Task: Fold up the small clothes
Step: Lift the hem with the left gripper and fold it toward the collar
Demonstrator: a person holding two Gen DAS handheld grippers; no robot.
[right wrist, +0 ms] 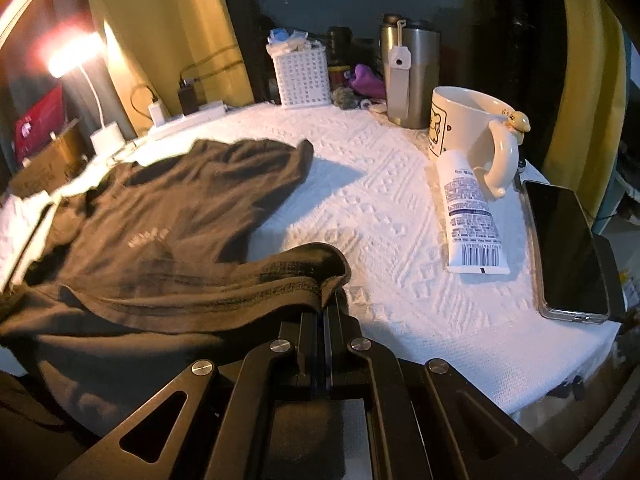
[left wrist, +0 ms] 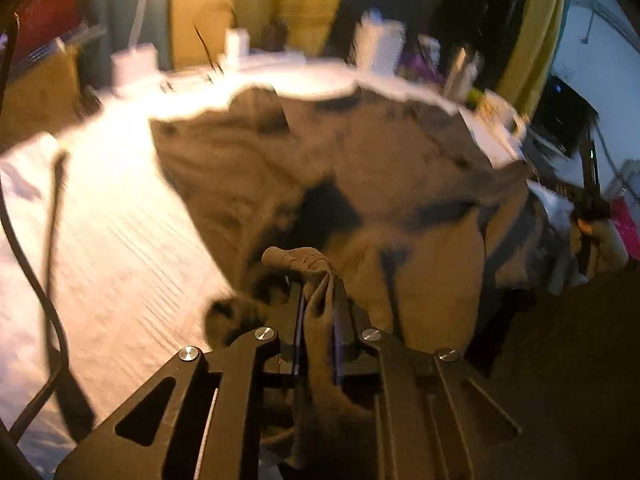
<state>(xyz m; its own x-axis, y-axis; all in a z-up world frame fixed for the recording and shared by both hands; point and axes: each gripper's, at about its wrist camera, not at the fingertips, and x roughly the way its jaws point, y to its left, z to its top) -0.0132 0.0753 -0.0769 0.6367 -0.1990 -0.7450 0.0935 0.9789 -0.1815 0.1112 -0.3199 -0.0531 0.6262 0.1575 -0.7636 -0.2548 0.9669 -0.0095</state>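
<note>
A dark brown-grey garment lies spread over the white textured tablecloth, filling the left half of the right wrist view from about nine o'clock down to six. Small pale lettering shows on its fabric near the middle. The right gripper is pressed together on the garment's ribbed hem — the edge rises in a ridge from the cloth to the fingertips at six o'clock. The left gripper pinches a bunched fold of the same garment, a twist of fabric sticking up between its fingers at six o'clock in the blurred left wrist view, the rest of the garment spreading away toward twelve.

On the tablecloth at three o'clock of the right wrist view lies a white tube with a barcode, touching the handle of a cream mug. Just beside them — at the table's edge — rests a phone in a clear case. At one o'clock stands a steel tumbler, at twelve a white basket, and at ten a lit lamp.
</note>
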